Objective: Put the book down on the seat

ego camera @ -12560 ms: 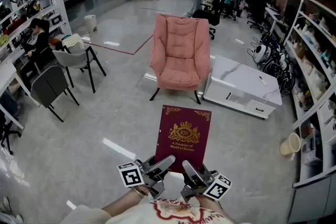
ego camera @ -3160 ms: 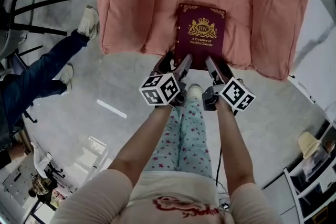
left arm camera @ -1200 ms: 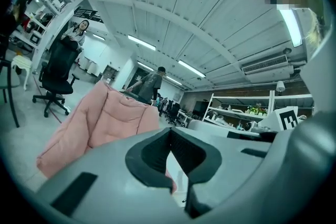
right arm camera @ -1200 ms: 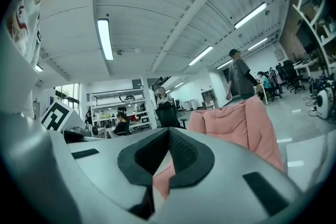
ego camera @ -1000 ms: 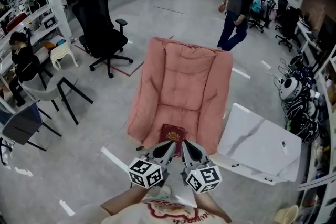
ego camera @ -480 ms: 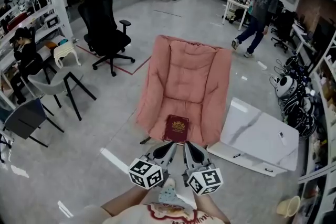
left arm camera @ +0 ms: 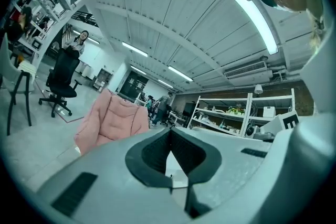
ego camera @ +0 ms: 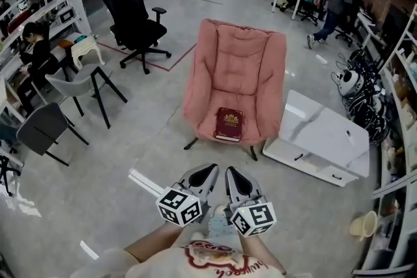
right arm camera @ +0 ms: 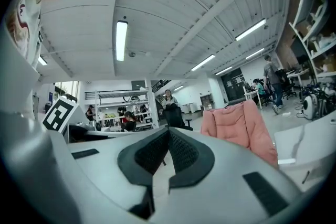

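Note:
A dark red book with a gold crest lies flat on the seat of the pink padded armchair, near the seat's front edge. Both grippers are well back from the chair, over the floor, side by side and pointing level toward it. My left gripper is shut with nothing in it. My right gripper is shut and empty too. In the left gripper view the armchair shows left of the jaws. In the right gripper view the armchair stands to the right.
A white low cabinet lies on the floor right of the chair. A black office chair and grey chairs stand to the left. People stand and walk at the back. Shelving lines the right wall.
Both grippers have drawn back from the armchair, so the chair and the book now lie farther off. The walking person at the back has moved to the right.

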Demonstrator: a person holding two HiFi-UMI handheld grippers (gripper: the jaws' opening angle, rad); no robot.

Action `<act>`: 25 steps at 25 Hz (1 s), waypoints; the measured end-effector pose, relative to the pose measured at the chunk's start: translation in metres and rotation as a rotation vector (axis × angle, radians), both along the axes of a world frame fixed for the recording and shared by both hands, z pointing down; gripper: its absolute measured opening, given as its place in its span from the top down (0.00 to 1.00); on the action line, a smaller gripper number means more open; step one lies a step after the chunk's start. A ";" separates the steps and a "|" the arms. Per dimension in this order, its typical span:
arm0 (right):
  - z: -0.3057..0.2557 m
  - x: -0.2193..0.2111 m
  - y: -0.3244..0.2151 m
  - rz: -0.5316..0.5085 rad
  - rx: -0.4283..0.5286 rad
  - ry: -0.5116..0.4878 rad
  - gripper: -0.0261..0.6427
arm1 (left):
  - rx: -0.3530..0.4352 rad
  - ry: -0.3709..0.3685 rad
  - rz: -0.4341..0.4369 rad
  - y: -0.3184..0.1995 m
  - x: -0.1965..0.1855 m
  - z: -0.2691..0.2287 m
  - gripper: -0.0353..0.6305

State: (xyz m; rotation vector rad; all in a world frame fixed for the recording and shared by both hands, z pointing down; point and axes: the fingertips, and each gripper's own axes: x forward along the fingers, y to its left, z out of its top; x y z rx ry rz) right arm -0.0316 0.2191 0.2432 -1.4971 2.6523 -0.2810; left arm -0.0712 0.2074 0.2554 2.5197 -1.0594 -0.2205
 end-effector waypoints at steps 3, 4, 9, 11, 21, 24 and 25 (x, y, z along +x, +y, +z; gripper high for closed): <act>-0.006 -0.005 0.024 0.007 0.006 0.016 0.96 | -0.001 0.016 0.008 0.023 -0.004 -0.005 0.94; -0.007 -0.006 0.030 0.008 0.005 0.018 0.96 | 0.002 0.017 0.013 0.028 -0.004 -0.007 0.94; -0.009 -0.006 0.054 0.026 0.004 0.010 0.96 | 0.007 0.016 0.046 0.056 0.002 -0.010 0.94; -0.009 -0.004 0.061 0.032 0.012 0.007 0.96 | 0.014 0.012 0.053 0.063 0.005 -0.008 0.94; -0.004 -0.002 0.080 0.026 0.025 -0.002 0.96 | 0.005 0.021 0.053 0.076 0.005 -0.001 0.94; -0.008 -0.002 0.083 0.016 0.029 0.004 0.96 | 0.023 0.006 0.055 0.082 0.006 -0.009 0.94; -0.011 -0.002 0.084 0.013 0.034 0.003 0.96 | 0.032 0.003 0.050 0.084 0.007 -0.012 0.94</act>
